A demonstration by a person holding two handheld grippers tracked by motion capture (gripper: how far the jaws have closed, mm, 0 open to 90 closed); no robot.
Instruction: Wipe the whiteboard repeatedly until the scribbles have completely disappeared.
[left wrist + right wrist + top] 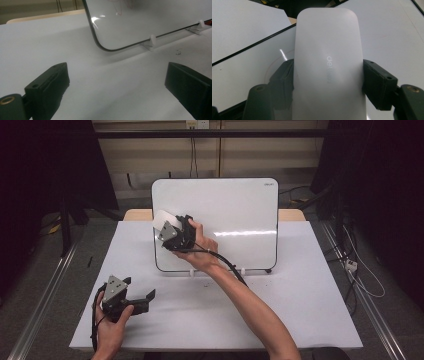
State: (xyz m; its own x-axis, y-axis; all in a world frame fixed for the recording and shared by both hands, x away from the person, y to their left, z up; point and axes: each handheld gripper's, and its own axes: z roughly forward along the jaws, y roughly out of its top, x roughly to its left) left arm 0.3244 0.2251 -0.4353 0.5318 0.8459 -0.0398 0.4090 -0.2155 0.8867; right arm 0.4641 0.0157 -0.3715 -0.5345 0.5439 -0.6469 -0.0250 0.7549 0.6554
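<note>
A white whiteboard with a dark rim stands tilted on small white feet on the white table. My right gripper is shut on a white eraser and holds it against the board's upper left part. In the right gripper view the eraser sits between the two jaws of that gripper, with the board behind it. Faint red marks show on the board. My left gripper rests open at the table's front left, nothing between its jaws.
Small dark specks lie on the table in front of the board. A wooden surface shows behind the table. Cables and a white plug lie on the floor to the right. Dark stands flank both sides.
</note>
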